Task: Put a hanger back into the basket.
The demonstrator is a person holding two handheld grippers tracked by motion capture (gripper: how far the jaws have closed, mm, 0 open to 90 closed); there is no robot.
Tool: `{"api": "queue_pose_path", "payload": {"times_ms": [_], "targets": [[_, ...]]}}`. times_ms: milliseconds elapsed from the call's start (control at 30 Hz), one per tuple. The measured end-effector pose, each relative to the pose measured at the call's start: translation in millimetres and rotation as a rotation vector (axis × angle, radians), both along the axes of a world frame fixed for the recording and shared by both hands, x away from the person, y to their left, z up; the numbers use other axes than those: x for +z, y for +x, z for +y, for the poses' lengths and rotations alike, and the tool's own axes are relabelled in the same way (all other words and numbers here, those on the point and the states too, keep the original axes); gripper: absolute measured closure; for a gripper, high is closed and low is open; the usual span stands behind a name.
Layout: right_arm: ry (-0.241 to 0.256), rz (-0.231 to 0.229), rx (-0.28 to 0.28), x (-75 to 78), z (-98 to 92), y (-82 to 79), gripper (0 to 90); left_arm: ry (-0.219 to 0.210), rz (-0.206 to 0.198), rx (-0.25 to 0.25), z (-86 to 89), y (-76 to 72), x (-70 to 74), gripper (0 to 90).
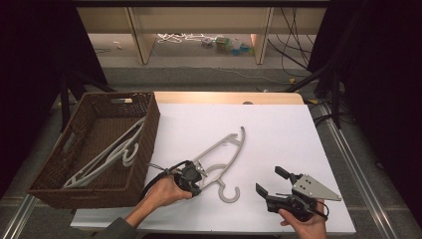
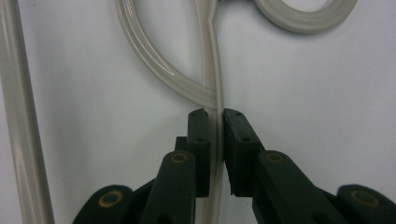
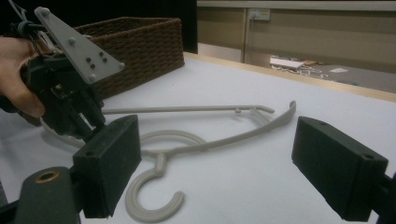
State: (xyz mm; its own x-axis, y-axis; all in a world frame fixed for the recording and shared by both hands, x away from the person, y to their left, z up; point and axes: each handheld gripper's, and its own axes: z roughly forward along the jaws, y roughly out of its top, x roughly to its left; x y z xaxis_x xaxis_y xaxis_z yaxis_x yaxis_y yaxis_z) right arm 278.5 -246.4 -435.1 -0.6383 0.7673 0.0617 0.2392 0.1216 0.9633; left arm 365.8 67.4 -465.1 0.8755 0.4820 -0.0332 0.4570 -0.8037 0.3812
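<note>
The high view looks forward and down on the white table [image 1: 278,134] from above. The left gripper view faces straight down, very near the hanger [image 2: 212,70]. The right gripper view looks low across the table, sharing this hanger [image 3: 196,144] and the basket [image 3: 135,46].

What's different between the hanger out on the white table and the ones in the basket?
The hanger on the table lies alone and flat on the white table, while the hangers in the basket are stacked and lean against the wicker basket's wall. The left gripper pinches the table hanger's bar; nothing touches the basket hangers. Both are pale grey plastic with a curved hook.
</note>
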Motion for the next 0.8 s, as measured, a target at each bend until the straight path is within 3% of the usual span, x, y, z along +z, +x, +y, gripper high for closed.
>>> {"api": "queue_pose_path", "payload": {"times_ms": [233,467,533,700,733,767,800], "targets": [[-0.005,-0.001,-0.001,-0.4,0.1,0.1,16.5,0.006,0.020,0.027,-2.4,1.8,-0.1,80.1],[0.005,0.003,0.004,-0.1,0.7,-0.1,16.7,0.006,0.002,-0.017,-0.6,0.5,0.6,81.7],[0.004,-0.003,0.002,0.3,0.2,0.2,16.7,-0.037,-0.002,0.001,0.6,2.5,0.2,81.7],[-0.005,-0.004,-0.005,0.8,-1.9,-0.2,16.7,-0.071,0.006,0.016,7.3,8.0,1.9,81.7],[-0.006,-0.006,-0.005,0.8,-1.9,-0.2,16.7,-0.101,0.032,0.045,9.4,7.8,4.3,81.7],[-0.004,-0.004,-0.006,0.7,-2.0,-0.6,16.7,-0.160,0.022,0.083,9.5,7.7,5.0,81.7],[-0.002,-0.007,-0.005,0.5,-2.1,-0.6,16.7,-0.167,0.020,0.085,11.5,8.5,7.4,81.7]]}}
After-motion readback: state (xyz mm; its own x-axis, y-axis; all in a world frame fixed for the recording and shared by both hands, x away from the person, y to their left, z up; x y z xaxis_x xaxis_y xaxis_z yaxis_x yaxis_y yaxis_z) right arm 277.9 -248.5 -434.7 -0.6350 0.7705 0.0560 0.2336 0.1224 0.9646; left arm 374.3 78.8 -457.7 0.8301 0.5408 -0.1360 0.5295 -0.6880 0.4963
